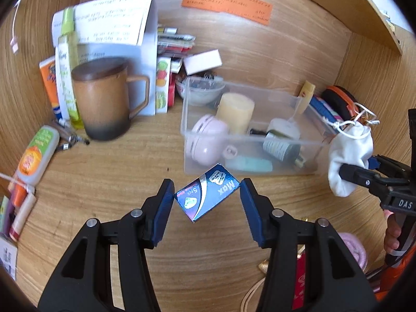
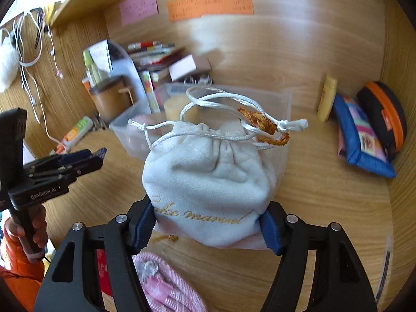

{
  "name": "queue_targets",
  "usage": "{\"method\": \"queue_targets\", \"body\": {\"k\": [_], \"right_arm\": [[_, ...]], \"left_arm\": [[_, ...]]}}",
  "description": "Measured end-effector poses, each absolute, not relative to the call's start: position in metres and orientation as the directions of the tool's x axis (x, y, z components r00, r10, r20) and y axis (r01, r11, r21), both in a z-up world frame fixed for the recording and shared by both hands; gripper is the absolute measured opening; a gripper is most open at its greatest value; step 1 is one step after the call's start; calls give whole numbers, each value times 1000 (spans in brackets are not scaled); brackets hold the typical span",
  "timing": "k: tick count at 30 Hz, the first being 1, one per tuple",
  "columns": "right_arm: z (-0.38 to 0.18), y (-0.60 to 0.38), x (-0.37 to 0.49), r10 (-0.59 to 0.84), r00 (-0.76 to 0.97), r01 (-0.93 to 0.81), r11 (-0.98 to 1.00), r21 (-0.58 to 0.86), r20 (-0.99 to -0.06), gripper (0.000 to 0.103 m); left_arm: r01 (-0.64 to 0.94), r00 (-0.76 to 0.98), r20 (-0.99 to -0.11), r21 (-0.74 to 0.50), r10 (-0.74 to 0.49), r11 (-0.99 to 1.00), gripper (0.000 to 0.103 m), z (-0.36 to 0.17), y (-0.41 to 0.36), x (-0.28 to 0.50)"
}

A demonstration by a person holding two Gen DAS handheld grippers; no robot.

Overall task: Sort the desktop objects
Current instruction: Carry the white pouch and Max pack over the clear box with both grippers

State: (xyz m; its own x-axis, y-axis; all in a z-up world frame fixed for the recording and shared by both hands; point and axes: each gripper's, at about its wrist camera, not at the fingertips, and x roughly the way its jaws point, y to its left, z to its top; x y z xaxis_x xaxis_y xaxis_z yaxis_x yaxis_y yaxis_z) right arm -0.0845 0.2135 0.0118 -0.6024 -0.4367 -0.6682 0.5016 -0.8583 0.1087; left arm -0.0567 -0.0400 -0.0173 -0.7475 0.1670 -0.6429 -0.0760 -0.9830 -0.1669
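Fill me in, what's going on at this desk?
A person is sorting desk clutter with a handheld claw in each hand. The left claw pinches a small blue box by its corners, just in front of the clear bin. The right claw squeezes a white drawstring pouch and holds it up beside that bin. The bin already holds a candle and a few toiletries. Neither item is in it yet.

Glossy cardboard box point(image 1: 206, 195), soft cloth pouch point(image 2: 208, 176), wood-grain desk point(image 1: 117, 182)
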Motion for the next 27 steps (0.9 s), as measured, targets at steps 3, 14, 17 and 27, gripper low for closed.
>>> {"method": "queue_targets", "body": {"k": [3,14,17,27], "right_arm": [[21,214,-92,-453,-617,501,-857,122,-643,65],[37,205,-125,-466,-640,511,-852,114,-610,65],[38,202,-137,-459,-643,511,-853,102,-613,65],[24,190,-171,-446,-632,498,-860,109,-634,65]], "left_arm": [[-85,-764,-624,-158,166,-984,52,-6,-38,-63],[-148,-774,-595,-162,216,-976,52,17,-24,-102],[-170,-763,-600,-174,242,-970,52,17,-19,-114],[-208,-718,-636,-193,284,-959,52,7,0,-147]]}}
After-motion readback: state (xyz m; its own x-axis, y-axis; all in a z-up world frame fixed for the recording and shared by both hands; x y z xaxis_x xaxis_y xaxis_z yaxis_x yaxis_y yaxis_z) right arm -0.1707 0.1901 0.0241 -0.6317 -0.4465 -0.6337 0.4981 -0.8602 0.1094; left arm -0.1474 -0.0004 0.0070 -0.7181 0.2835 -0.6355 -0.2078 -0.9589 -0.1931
